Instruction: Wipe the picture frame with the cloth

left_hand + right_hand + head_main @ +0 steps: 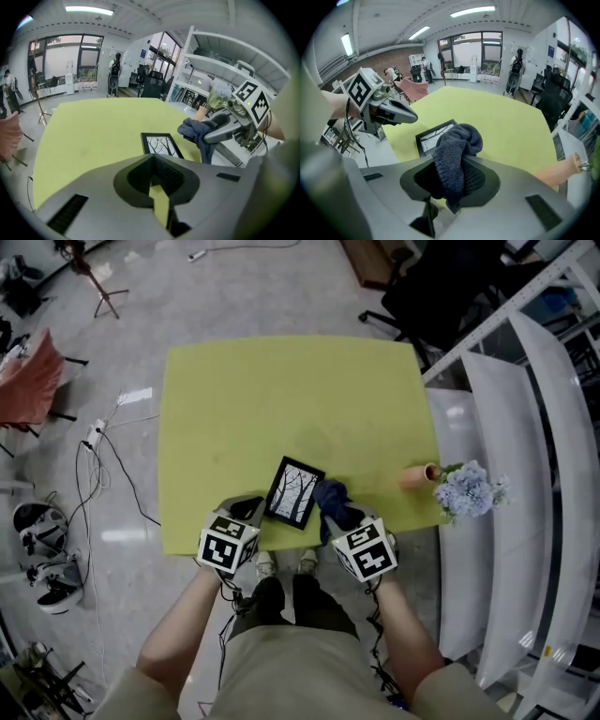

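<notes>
Picture frame (293, 492): rectangular, black-rimmed, holding a black-and-white print of bare trees. It lies flat, face up, on the yellow-green table top (281, 399), close to the near edge and turned slightly askew. It sits between the two grippers.

Cloth (333, 502): dark blue-grey knit, bunched. It is pinched in the right gripper (342, 521). One end bulges forward past the jaws and the other end hangs down behind them. The bunch lies just beside the frame's right side. Whether it touches the rim cannot be told.

Right gripper: grey two-jaw tool with a marker cube, jaws clenched on the cloth. Its own view shows the knit filling the hollow between the jaws, with the frame beyond them.

Left gripper (246, 512): same make, at the frame's near left corner, apart from it. Its jaws are drawn together to a thin slit and grasp nothing. Only the table top shows through the slit.

Small terracotta vase (419, 475): carries pale blue flowers (469, 490) and stands at the table's right edge, well apart from the frame.

White shelving (525, 474): stands to the right of the table.

Black and white cables (103, 460): trail across the grey floor on the left.
</notes>
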`<state>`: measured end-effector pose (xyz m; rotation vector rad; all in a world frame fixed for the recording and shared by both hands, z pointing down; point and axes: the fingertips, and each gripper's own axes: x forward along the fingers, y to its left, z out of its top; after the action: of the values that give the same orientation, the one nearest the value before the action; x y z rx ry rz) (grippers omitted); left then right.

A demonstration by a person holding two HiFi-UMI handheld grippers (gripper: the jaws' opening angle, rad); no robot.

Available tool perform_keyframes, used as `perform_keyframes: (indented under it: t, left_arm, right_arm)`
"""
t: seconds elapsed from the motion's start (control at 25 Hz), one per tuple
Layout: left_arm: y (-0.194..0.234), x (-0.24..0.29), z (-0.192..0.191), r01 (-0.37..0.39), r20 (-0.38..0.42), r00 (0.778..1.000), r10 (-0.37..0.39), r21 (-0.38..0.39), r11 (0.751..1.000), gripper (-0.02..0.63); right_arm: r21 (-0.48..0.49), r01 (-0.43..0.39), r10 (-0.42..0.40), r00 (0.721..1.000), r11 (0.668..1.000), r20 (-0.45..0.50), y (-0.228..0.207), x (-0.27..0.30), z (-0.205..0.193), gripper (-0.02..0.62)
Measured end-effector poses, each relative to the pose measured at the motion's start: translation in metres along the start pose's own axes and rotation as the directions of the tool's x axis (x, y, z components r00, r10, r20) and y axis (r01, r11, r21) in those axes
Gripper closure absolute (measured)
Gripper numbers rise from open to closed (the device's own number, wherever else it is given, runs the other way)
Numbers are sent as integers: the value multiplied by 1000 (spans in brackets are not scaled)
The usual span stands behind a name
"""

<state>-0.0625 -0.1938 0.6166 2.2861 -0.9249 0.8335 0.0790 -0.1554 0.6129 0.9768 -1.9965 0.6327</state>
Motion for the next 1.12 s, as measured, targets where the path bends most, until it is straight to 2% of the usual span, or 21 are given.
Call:
perform_keyframes:
  t: [0.12,0.24,0.36,0.48,0.68,0.88,1.0,1.12]
  left_arm:
    - [-9,-26,29,-11,62,998,10,20,1000,598]
    - [-18,-58,66,-30,140,990,21,58,998,598]
    - [-27,-92,101,-58,219,975,36,95,994,598]
    - [-39,-129,136,-80,308,951,41,116,990,598]
    - [-63,-196,190,-155,464,884,60,169,973,598]
    - [-88,-266,234,-263,610,788,75,224,938,598]
    - [-103,-300,250,-286,666,742,74,215,934,598]
    - [-112,-327,255,-326,701,708,82,221,919,598]
  right_arm:
    - [11,28,-28,996,1000,81,-5,-31,26,488]
    - [18,55,-57,981,998,186,-9,-65,59,488]
    - [13,65,-66,955,998,289,-3,-102,91,488]
    - [-22,75,-61,921,997,384,9,-141,123,486]
    - [-73,119,-62,842,990,536,25,-210,167,486]
    - [-95,168,-62,740,981,670,34,-279,199,486]
    - [-95,198,-68,685,976,725,40,-314,207,486]
    - [-88,225,-77,636,970,768,48,-340,211,485]
